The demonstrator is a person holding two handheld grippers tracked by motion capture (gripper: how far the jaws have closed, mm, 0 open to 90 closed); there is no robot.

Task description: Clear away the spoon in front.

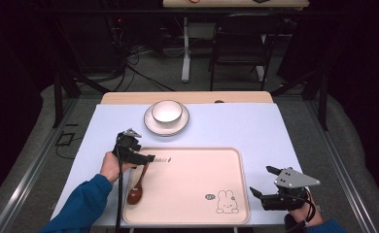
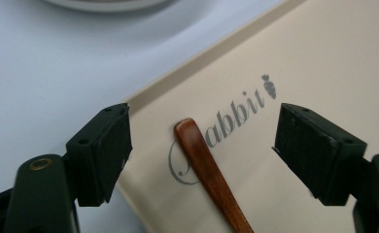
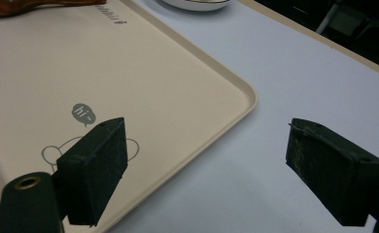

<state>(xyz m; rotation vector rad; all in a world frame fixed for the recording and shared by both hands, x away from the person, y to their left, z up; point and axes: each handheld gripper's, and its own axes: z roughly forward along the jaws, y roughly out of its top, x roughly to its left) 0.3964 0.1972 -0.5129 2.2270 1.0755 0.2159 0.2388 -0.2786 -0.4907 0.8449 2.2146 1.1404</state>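
Right gripper [image 1: 261, 183], at the 4 o'clock corner of the tray [image 1: 192, 216]: jaws spread wide, holding nothing, hovering over the tray's right rim and the pale blue table cover [image 1: 255, 131].

Wooden spoon [image 1: 138, 187]: lies inside the tray along its left edge, at about 8 o'clock. Long axis runs near to far; bowl end points toward the person, handle tip toward 12 o'clock, ending at the printed word "Rabbit".

Left gripper [image 1: 140, 156]: jaws released, standing either side of the handle tip, not touching it, as the left gripper view confirms.

Handling judgement: the spoon looks light, rigid and lacquer-smooth, so likely slippery. The slim handle, gripped across its width just below the tip, is the sound hold.

Farther, at 12 o'clock: white bowl [image 1: 166, 111] on a saucer [image 1: 151, 127], well apart.
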